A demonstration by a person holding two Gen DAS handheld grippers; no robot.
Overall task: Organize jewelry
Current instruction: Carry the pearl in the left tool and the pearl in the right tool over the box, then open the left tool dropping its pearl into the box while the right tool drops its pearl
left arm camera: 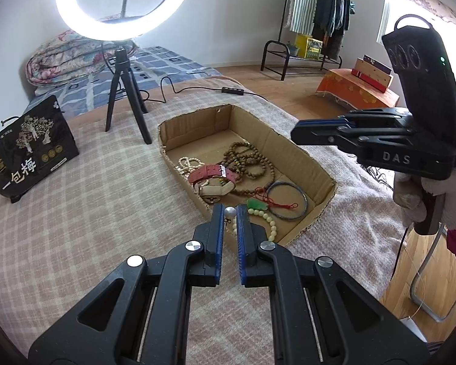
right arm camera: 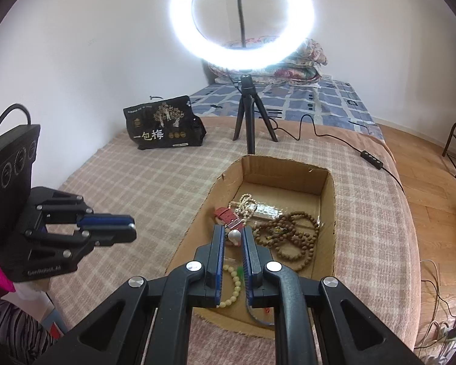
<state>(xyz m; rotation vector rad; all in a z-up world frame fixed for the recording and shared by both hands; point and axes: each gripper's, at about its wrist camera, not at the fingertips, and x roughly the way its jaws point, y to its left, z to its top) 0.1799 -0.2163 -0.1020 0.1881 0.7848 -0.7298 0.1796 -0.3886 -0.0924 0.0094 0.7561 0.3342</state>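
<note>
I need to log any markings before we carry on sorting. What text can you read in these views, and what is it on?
"一包梅": black bag on the bed, large white characters.
"DAS": side of the right tongs, seen from the left camera.
Lettering on the left tongs body: too blurred to read.
Small print and gold seals on the bag: too small to read.

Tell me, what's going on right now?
Left gripper shut on a pearl earring. Right gripper shut on another pearl earring. Both above the cardboard box. Nothing in the way.
</note>
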